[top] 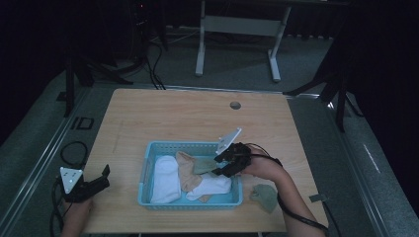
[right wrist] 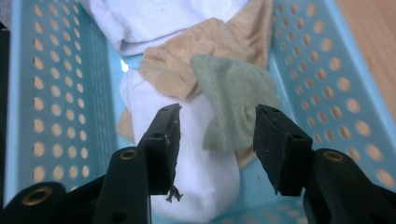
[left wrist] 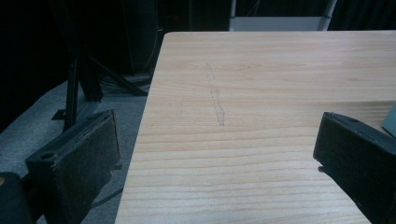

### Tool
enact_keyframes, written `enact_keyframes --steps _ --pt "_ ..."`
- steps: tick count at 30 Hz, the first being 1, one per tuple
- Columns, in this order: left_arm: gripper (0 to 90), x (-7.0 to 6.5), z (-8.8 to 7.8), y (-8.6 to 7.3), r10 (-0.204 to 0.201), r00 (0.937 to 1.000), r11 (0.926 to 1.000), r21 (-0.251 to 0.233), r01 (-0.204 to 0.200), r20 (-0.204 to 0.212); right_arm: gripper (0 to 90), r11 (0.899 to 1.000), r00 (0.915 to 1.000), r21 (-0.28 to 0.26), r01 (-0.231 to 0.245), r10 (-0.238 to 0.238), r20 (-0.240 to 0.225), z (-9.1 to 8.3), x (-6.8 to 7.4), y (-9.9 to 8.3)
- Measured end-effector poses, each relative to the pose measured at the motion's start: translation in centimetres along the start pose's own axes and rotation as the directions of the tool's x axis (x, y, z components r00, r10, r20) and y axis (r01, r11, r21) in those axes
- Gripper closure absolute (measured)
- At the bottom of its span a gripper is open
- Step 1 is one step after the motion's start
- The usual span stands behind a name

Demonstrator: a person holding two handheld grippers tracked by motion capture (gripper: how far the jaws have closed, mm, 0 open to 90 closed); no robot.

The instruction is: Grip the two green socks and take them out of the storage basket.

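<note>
Basket (top: pixel 148 153): white, tan, green socks (right wrist: pixel 233 98) inside; R gripper (right wrist: pixel 217 135) half-open above green one, L gripper (left wrist: pixel 215 154) wide, empty.

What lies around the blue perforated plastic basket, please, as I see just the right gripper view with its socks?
Observer: A green sock lies on the wooden table, outside the blue perforated plastic basket, off its near right corner.
Operator: Where is the other gripper?
Observer: The left gripper sits at the table's near left corner, apart from the basket.
Operator: Is it holding anything?
Observer: No, its jaws stand wide open over bare wood.
</note>
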State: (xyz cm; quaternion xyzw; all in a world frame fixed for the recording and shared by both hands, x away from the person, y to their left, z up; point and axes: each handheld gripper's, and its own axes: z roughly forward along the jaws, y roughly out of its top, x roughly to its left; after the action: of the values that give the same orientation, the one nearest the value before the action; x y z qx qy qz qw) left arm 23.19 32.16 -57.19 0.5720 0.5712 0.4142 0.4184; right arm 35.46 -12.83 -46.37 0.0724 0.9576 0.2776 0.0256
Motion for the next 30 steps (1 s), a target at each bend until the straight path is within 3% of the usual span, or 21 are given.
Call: enact_keyframes --steps 7,19,23,26,30 --pt "0.7 0.0 0.0 0.0 0.001 1.0 1.0 -0.002 -0.001 0.003 54.8 0.998 0.9989 0.048 0.045 -0.045 -0.011 2.3 -0.2 0.9" --pt "0.7 0.0 0.0 0.0 0.002 1.0 1.0 -0.002 -0.002 0.004 61.6 0.99 0.998 0.129 0.062 -0.063 0.0 4.9 -0.9 0.9" --pt "0.7 0.0 0.0 0.0 0.001 1.0 1.0 -0.003 -0.001 0.004 70.2 0.987 0.9977 0.148 0.064 -0.066 0.013 5.4 -1.0 0.8" --pt "0.7 0.0 0.0 0.0 0.001 1.0 1.0 -0.003 -0.001 0.004 82.7 0.987 0.9978 0.148 0.061 -0.064 0.015 5.4 -1.0 0.8" --pt "0.7 0.0 0.0 0.0 0.001 1.0 1.0 -0.002 -0.001 0.003 85.8 0.989 0.9984 0.137 0.054 -0.056 0.011 5.0 -1.0 1.0"
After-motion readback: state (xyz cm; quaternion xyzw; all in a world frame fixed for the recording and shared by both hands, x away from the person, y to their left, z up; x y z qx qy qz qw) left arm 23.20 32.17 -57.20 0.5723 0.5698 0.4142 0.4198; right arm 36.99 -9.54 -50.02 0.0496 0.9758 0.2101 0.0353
